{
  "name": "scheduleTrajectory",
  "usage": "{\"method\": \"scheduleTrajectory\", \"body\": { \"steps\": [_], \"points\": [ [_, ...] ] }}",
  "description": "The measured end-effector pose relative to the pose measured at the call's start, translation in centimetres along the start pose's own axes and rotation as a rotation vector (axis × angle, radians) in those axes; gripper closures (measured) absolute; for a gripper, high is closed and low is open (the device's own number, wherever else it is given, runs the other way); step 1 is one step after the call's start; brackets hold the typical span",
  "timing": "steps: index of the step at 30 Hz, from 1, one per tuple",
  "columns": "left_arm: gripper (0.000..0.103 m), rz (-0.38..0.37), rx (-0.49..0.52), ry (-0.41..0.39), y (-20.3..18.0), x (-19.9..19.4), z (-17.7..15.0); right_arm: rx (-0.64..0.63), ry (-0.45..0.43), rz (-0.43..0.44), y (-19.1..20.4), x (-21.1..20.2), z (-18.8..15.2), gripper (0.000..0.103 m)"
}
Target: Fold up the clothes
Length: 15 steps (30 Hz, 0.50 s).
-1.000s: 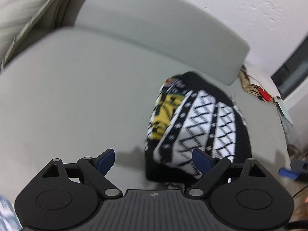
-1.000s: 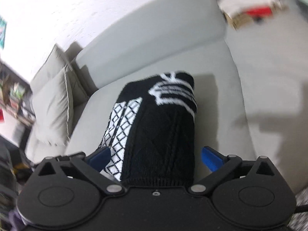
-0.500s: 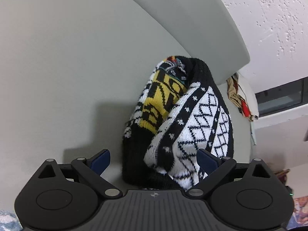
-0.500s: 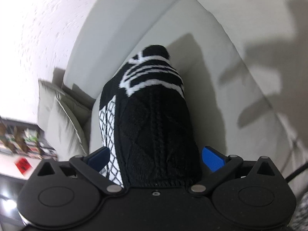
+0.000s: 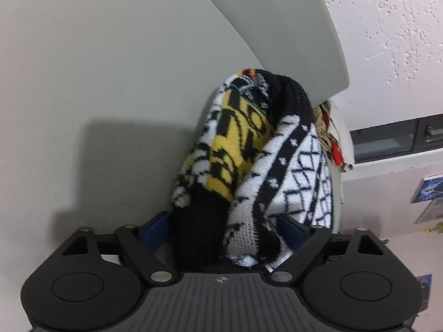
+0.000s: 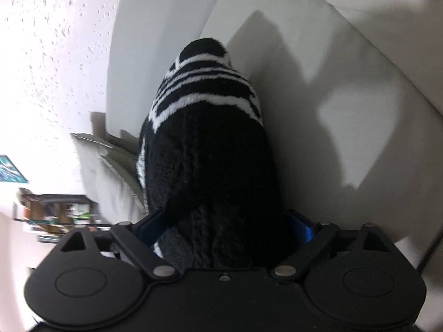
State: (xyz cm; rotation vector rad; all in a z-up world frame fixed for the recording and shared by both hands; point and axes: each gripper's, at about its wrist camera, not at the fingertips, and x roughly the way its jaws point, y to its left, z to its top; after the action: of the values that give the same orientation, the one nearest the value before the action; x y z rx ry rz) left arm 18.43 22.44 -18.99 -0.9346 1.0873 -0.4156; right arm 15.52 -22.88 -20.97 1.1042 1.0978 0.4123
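Item: one thick knitted sweater (image 5: 249, 166), black with white lattice bands and a yellow patterned panel, already bundled into a compact multi-layer fold and lying on the seat of the pale grey upholstered sofa (image 5: 110, 69), close to the sofa's backrest. Left gripper (image 5: 224, 229): black two-finger tool with blue pads, fingers drawn in against both sides of the bundle's near end, pinching the layered knit. Right gripper (image 6: 225, 229): same make, fingers likewise pressed against the opposite end, where the plain black fuzzy side with white stripes faces up. Whether the bundle rests fully on the sofa seat or is slightly lifted cannot be told. Status, as a judgement: folding proper looks finished, several layers stacked and no sleeve loose; what seems left is carrying or setting the bundle in its final spot and letting go. Also near the sofa: beige cushions (image 6: 110, 171) at one end, a crumpled patterned cloth (image 5: 329, 141) past the other.
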Motion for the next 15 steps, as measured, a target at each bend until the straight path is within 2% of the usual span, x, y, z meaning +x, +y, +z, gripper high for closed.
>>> {"method": "scheduleTrajectory", "body": {
  "steps": [1, 2, 5, 9, 15],
  "points": [
    [0.036, -0.015, -0.009, 0.002, 0.0, 0.0, -0.1, -0.028, -0.019, -0.020, 0.8, 0.4, -0.3, 0.018],
    [0.041, -0.023, -0.012, -0.001, -0.1, 0.0, -0.3, -0.047, -0.038, -0.042, 1.4, 0.5, -0.5, 0.025],
    [0.049, -0.014, 0.015, -0.009, -1.3, -0.2, -1.1, -0.104, -0.092, -0.080, 2.8, 0.0, -1.2, 0.043],
    [0.052, 0.000, 0.077, -0.001, -3.7, 0.5, -2.2, -0.138, -0.145, -0.116, 4.4, -1.2, -1.5, 0.049],
    [0.053, -0.050, 0.179, 0.039, -7.9, 3.9, -4.5, -0.225, -0.241, -0.154, 6.5, -5.8, -1.5, 0.051]
  ]
}}
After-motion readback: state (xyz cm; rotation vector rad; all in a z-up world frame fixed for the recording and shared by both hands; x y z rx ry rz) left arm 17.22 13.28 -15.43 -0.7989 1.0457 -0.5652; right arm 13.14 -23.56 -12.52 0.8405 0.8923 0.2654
